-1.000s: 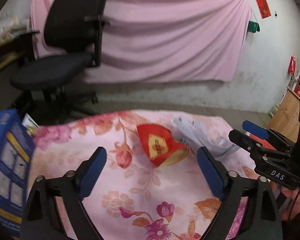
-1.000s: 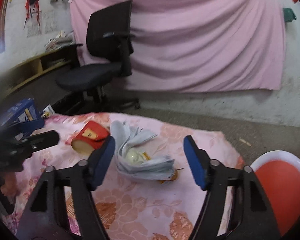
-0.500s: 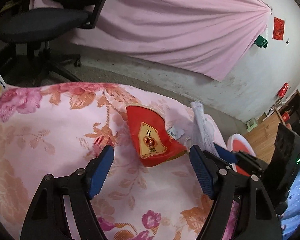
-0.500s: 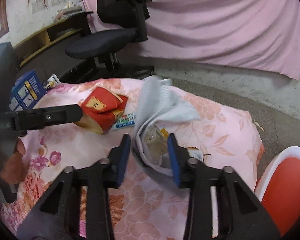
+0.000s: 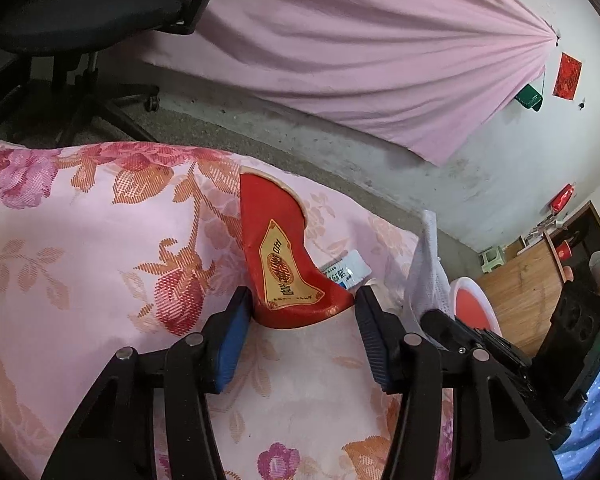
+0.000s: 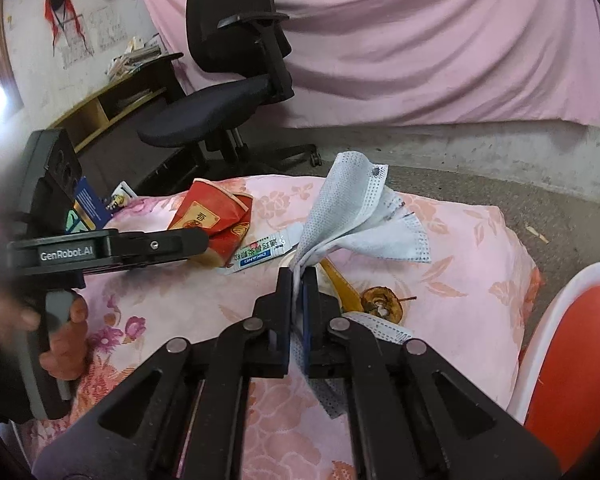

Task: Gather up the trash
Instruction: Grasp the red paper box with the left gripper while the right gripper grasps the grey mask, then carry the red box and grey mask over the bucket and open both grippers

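Note:
A crushed red carton with a gold label lies on the pink floral cloth. My left gripper is closing on the carton's near end, and both blue pads touch its sides. In the right wrist view the carton lies behind the left gripper's finger. My right gripper is shut on a pale blue face mask, which fans upward from the pads. The mask also shows at the right of the left wrist view. A small toothpaste tube lies between carton and mask.
A brown fruit core and a yellow scrap lie on the cloth just right of the right gripper. A red-and-white stool stands at the right. A black office chair stands behind, and a blue box sits at the left edge.
Both grippers moved in and narrowed. The left one came down around the red carton's end. The right one closed on the face mask and lifted it off the scraps underneath.

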The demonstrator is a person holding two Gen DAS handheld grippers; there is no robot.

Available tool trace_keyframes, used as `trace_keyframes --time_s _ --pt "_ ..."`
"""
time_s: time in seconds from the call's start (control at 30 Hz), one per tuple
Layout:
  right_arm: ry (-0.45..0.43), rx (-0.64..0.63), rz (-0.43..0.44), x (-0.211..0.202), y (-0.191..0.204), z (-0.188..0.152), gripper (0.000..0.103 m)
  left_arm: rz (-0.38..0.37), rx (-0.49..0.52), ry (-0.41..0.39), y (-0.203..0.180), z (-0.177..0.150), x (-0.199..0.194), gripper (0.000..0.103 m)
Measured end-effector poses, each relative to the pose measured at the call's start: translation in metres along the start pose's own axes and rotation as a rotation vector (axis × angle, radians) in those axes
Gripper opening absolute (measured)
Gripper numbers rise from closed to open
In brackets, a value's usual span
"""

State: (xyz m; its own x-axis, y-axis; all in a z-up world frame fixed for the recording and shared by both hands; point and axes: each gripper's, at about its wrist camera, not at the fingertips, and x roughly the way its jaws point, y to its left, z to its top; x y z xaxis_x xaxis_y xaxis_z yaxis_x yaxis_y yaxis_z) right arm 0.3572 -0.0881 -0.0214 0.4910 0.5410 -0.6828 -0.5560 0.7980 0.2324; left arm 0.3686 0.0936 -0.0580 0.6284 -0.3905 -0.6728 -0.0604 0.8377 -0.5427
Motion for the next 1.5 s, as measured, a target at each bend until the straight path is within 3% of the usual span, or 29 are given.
trace_keyframes --time_s 0.17,0.4,0.5,0.8,0.97,1.23,1.37,1.5 --pt "-0.034 0.005 0.010 -0.009 -0.001 -0.001 0.027 0.018 0.031 -0.048 -0.007 -0.007 -0.010 0.047" --pt "-0.151 -0.035 0.002 -0.032 0.007 -0.004 0.027 0.034 0.148 -0.158 -0.034 -0.028 -0.032 0.047" --pt "-0.225 -0.057 -0.021 -0.048 0.012 -0.007 0.027 0.036 0.202 -0.235 -0.055 -0.039 -0.045 0.047" --pt "-0.581 -0.136 -0.142 -0.130 0.018 -0.022 0.027 0.004 0.394 -0.499 -0.126 -0.065 -0.084 0.047" --pt "-0.700 -0.172 -0.226 -0.162 0.020 -0.034 0.027 -0.011 0.533 -0.614 -0.174 -0.085 -0.095 0.047" --pt "-0.811 -0.098 -0.337 -0.207 -0.005 -0.050 0.027 -0.073 0.669 -0.645 -0.228 -0.108 -0.088 0.047" --pt "-0.802 -0.041 -0.368 -0.221 -0.023 -0.058 0.028 -0.106 0.724 -0.619 -0.251 -0.122 -0.072 0.047" --pt "-0.734 0.030 -0.385 -0.224 -0.047 -0.066 0.028 -0.129 0.741 -0.564 -0.271 -0.132 -0.050 0.047"
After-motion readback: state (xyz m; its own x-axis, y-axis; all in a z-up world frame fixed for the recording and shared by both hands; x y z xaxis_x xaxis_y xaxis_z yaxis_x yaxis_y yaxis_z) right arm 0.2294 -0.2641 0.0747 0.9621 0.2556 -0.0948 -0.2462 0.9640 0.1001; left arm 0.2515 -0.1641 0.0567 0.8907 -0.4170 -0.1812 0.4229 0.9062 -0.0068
